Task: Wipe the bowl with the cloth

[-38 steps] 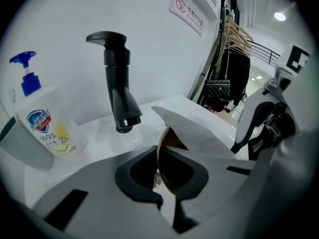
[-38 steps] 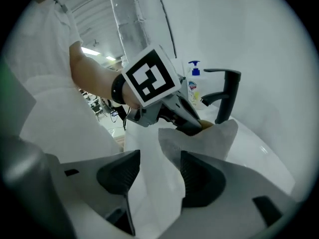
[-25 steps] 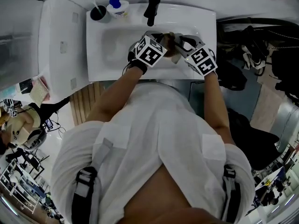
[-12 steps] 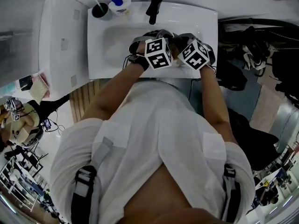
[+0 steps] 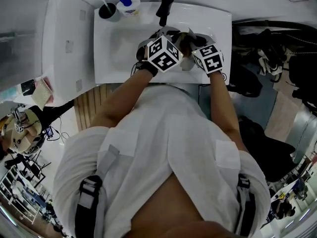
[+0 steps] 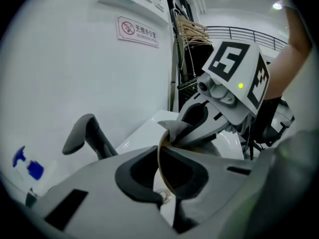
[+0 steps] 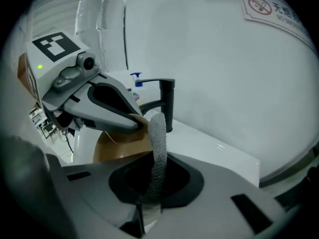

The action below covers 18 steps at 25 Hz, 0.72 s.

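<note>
Right gripper (image 7: 153,176) has been drawn in closer beside the left gripper (image 5: 172,36). Its jaws, wide apart a second ago, are closing, with the cloth (image 7: 158,138) pinched between them. Both have been shifted slightly toward the faucet (image 5: 164,9) behind the sink (image 5: 114,58).

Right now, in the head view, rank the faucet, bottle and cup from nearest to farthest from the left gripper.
1. faucet, just ahead of the left gripper.
2. bottle, farther off to the left, at the back.
3. cup, leftmost, just past the bottle.
</note>
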### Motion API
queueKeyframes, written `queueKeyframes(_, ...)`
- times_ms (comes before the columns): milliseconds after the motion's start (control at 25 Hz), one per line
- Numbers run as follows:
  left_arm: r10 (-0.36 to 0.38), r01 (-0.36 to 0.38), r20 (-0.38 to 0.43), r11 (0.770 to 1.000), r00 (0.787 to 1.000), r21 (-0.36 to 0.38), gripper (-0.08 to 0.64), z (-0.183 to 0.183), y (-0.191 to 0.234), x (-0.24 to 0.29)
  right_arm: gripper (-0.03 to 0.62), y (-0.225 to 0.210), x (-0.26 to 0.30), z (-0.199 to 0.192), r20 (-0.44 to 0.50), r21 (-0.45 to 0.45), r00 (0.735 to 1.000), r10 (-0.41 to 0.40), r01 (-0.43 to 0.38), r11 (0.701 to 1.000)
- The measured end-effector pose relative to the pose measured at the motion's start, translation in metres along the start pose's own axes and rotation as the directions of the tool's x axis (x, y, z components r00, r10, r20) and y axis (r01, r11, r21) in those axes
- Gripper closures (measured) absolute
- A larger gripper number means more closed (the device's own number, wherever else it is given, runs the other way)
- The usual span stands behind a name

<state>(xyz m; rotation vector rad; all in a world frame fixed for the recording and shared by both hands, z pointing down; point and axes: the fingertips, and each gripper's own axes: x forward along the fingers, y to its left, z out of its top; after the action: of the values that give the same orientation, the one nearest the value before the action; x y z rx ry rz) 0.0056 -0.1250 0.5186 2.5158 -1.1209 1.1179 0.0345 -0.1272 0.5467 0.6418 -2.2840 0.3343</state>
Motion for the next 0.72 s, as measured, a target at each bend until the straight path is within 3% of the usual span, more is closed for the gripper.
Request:
queueKeyframes(120, 0.049, -0.046, 0.038, 0.996, 0.998, -0.076, 0.541, 0.002, 0.006, -0.002, 0.548, -0.004, -0.002, 0.000, 0.054, 0.130, 0.998, -0.027, 0.020, 0.991)
queueKeyframes(200, 0.084, -0.071, 0.076, 0.983, 0.993, -0.169, 0.540, 0.002, 0.011, -0.004, 0.548, -0.007, -0.004, -0.001, 0.088, 0.251, 0.995, -0.053, 0.029, 0.968)
queueKeyframes(280, 0.103, -0.080, 0.092, 0.971, 0.990, -0.223, 0.537, -0.001, 0.011, -0.005, 0.549, -0.008, -0.004, -0.005, 0.075, 0.306, 0.995, -0.063, 0.038, 0.951)
queueKeyframes(360, 0.074, -0.060, 0.067, 0.979, 0.995, -0.194, 0.537, -0.008, 0.003, 0.000, 0.552, -0.010, -0.004, -0.010, 0.014, 0.224, 0.998, -0.069, 0.064, 0.973)
queueKeyframes(480, -0.004, 0.005, 0.004, 0.994, 1.000, -0.108, 0.525, -0.016, -0.009, 0.008, 0.553, -0.011, -0.004, -0.010, -0.076, -0.019, 0.994, -0.080, 0.079, 0.997)
queueKeyframes(720, -0.001, 0.004, -0.051, 0.999, 0.999, 0.047, 0.497, -0.004, -0.007, 0.010, 0.554, -0.003, -0.004, 0.004, -0.172, -0.302, 0.982, -0.074, 0.019, 0.953)
